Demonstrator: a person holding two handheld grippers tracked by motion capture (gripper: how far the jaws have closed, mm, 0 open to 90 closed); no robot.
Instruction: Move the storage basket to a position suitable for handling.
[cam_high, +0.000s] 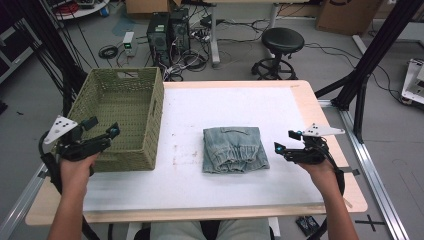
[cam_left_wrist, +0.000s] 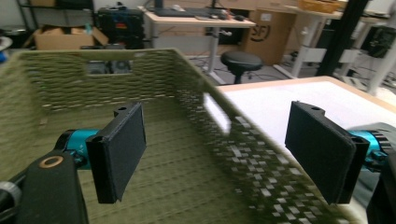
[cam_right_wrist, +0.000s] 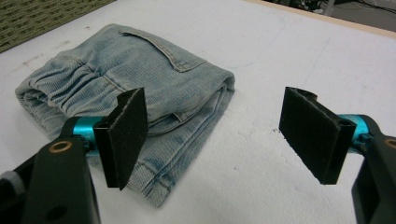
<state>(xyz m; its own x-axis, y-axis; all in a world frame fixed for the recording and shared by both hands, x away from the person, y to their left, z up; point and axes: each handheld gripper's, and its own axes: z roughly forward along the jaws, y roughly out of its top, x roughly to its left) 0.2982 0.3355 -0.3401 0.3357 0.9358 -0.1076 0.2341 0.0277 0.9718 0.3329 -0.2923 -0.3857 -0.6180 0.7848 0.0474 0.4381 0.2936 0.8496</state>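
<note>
With both claws gaping empty, the right claw (cam_high: 285, 141) at three o'clock of the folded jeans (cam_high: 234, 149) mid-bench and the left claw (cam_high: 104, 127) over the basket (cam_high: 150, 125), a one-sided pinch could unfold the stack.

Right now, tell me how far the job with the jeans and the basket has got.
Done: the denim jeans lie folded in a compact stack on the white table cover. In hand: nothing. The right gripper stands open beside the jeans without touching them, and the left gripper is open over the green woven basket. Left: probably gripping the jeans and placing them in the basket, which looks empty.
</note>
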